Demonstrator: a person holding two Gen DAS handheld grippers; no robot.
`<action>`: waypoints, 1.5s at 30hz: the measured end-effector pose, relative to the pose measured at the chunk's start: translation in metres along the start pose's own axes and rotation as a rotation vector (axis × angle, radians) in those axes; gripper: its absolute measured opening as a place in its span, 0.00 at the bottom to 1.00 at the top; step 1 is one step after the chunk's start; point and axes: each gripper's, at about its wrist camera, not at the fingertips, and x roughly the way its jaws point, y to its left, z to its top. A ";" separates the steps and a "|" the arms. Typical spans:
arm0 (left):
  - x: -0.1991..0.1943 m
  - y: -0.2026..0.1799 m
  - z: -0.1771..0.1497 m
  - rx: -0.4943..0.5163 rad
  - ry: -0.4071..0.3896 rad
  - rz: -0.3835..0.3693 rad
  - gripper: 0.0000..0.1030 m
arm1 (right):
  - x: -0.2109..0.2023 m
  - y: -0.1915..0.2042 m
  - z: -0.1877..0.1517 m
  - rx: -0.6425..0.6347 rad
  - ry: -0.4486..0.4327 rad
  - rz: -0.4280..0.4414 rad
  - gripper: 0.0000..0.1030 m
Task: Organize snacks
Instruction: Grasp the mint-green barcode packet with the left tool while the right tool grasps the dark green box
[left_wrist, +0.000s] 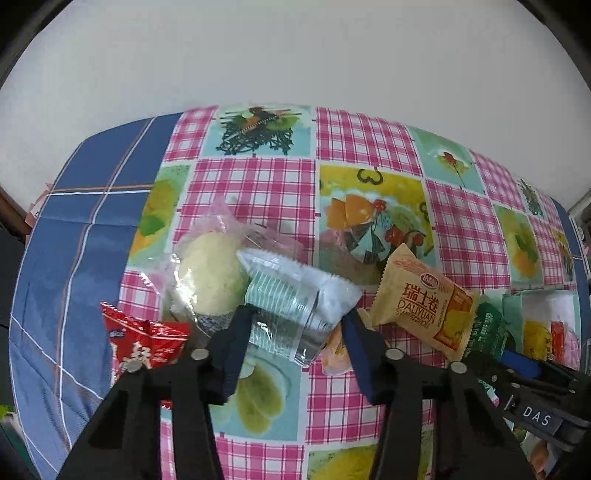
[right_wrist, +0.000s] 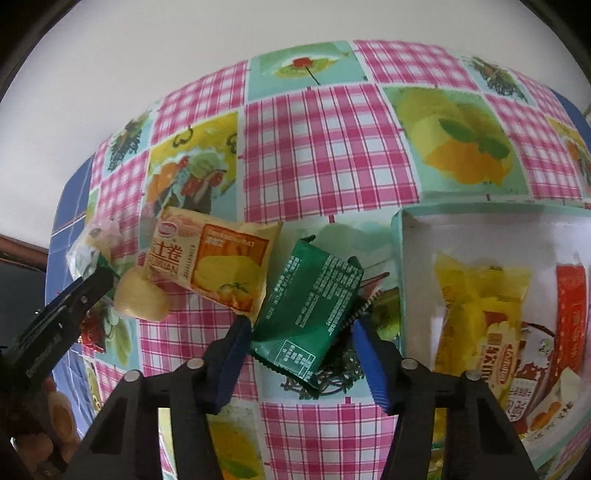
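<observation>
Snacks: crinkly clear packet (left_wrist: 295, 317) pinched by left gripper (left_wrist: 295, 325); right gripper (right_wrist: 301, 332) apparently clamps glossy green pouch (right_wrist: 314, 314).

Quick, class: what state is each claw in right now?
Left claw: closed on the clear packet.
Right claw: around the green packet; grip cannot be told.
</observation>
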 end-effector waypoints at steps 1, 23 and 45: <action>0.001 -0.001 0.000 0.000 0.002 -0.003 0.42 | 0.001 -0.002 -0.001 0.003 0.002 0.005 0.54; -0.011 -0.008 0.012 0.004 -0.043 0.032 0.35 | -0.015 -0.004 -0.017 -0.041 -0.017 0.009 0.41; 0.018 -0.024 0.015 0.051 -0.026 0.043 0.47 | -0.007 -0.004 -0.008 -0.056 -0.020 -0.008 0.40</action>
